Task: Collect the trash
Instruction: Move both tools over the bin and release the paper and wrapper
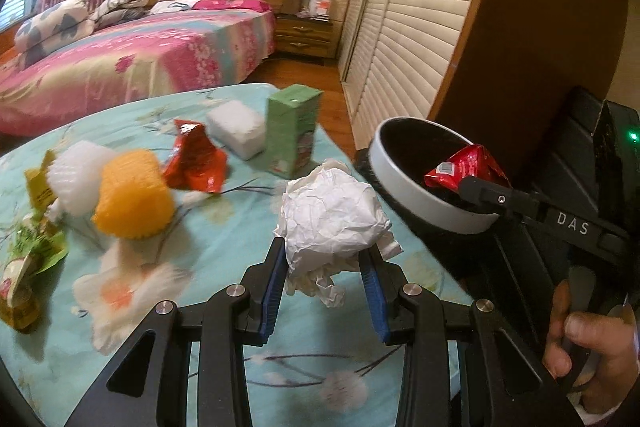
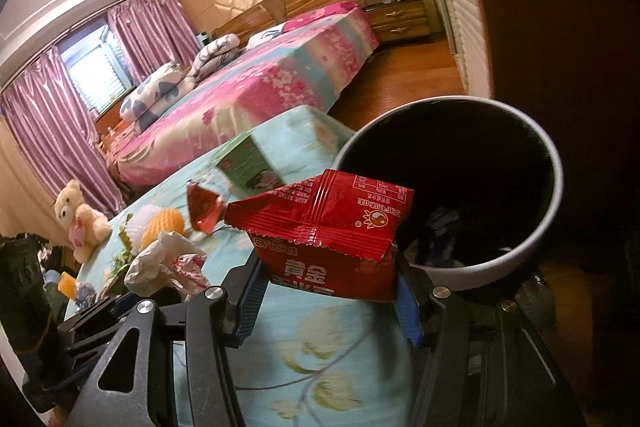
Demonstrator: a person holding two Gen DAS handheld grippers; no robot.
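My left gripper (image 1: 324, 259) is shut on a crumpled white paper ball (image 1: 332, 219), held just above the floral-clothed table (image 1: 224, 267). My right gripper (image 2: 328, 291) is shut on a red snack packet (image 2: 332, 239), held at the rim of the white-rimmed black bin (image 2: 556, 183). In the left wrist view the same packet (image 1: 464, 169) hangs over the bin (image 1: 400, 183), which stands off the table's right edge. The paper ball also shows in the right wrist view (image 2: 160, 259).
On the table lie an orange foam net (image 1: 132, 199), a white foam net (image 1: 76, 167), another red wrapper (image 1: 196, 159), a white foam block (image 1: 238, 127), an upright green carton (image 1: 292, 131) and green wrappers (image 1: 32, 247). A bed (image 1: 120, 59) lies beyond.
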